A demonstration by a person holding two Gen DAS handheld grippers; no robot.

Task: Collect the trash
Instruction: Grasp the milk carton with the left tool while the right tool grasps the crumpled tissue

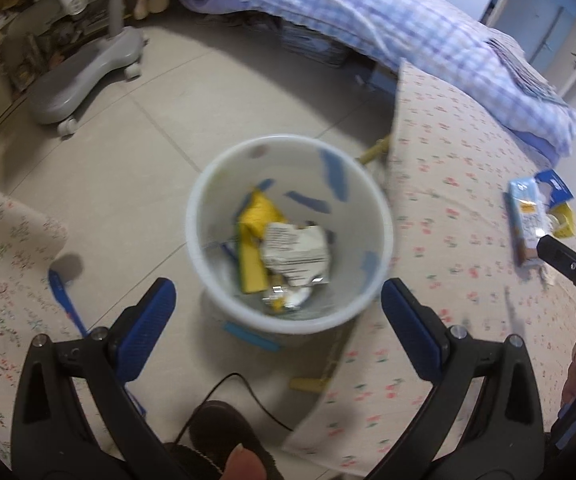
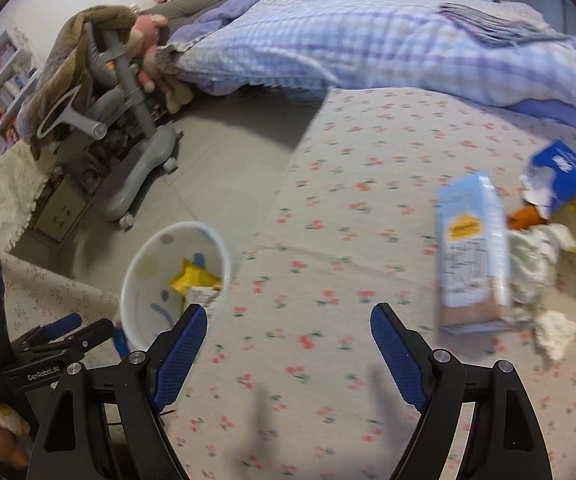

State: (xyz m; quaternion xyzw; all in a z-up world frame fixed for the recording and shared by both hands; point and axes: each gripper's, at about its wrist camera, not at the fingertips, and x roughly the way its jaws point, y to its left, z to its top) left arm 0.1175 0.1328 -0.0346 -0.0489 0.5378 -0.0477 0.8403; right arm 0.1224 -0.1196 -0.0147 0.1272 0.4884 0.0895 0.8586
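soft cloth, shiny plastic, crinkly paper

the bin (image 1: 288,240) is smooth plastic with crumpled paper (image 1: 294,256) inside. beside the bin, the flowered bed sheet (image 2: 348,240) is matt cloth under a glossy carton (image 2: 472,252).

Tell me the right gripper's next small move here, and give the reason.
Probably move the right gripper toward the light blue carton lying on the floral bedsheet. Its jaws stand open with nothing between them, the white bin on the floor already holds wrappers, and the carton is the nearest loose trash on the bed.

A white round plastic bin (image 1: 288,312) with blue streaks is being shown; cream bedsheet (image 2: 368,208) is being dotted with red cherries; a blue-and-white checked quilt (image 2: 368,40).
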